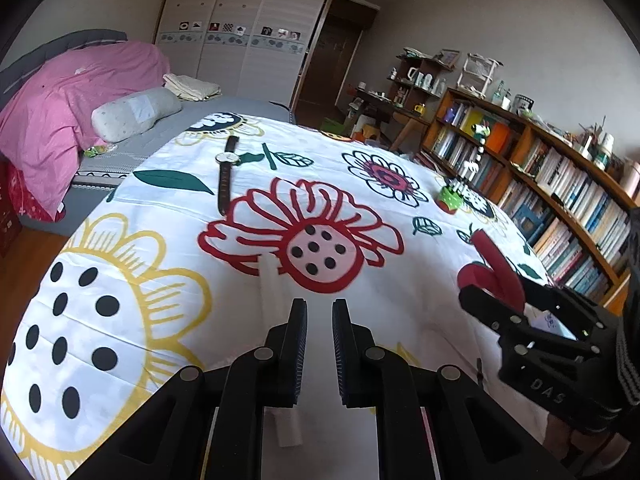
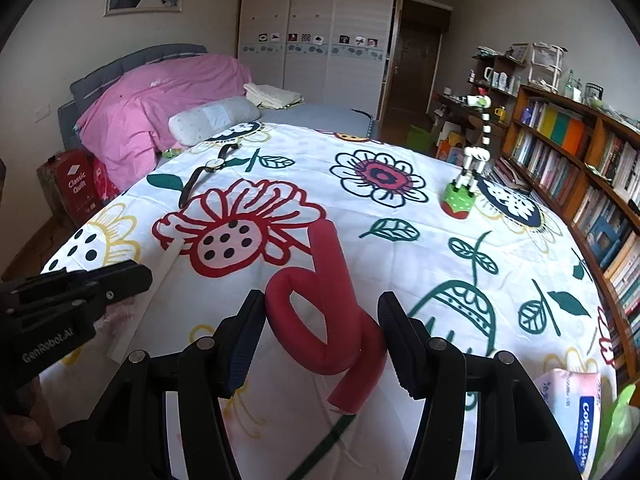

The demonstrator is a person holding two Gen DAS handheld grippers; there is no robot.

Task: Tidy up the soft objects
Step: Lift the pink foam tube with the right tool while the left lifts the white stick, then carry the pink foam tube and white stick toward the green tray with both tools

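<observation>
cloth [image 2: 400, 264]: printed cotton-like fabric, matt, lightly creased | red tube [image 2: 320, 280]: foam-like, matt, smooth | white stick [image 2: 148, 304]: matt, smooth | gripper fingers [image 2: 244, 336]: black plastic, ribbed pads, metal pivot pins | watch [image 1: 226, 168]: dark leather-look strap, glossy face | bookshelf [image 1: 532, 136]: varnished wood

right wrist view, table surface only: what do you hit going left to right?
White foam stick → wristwatch → red foam tube → toy giraffe on its green base → tissue pack. The red foam tube sits between the fingers of the right hand-held gripper.
</observation>
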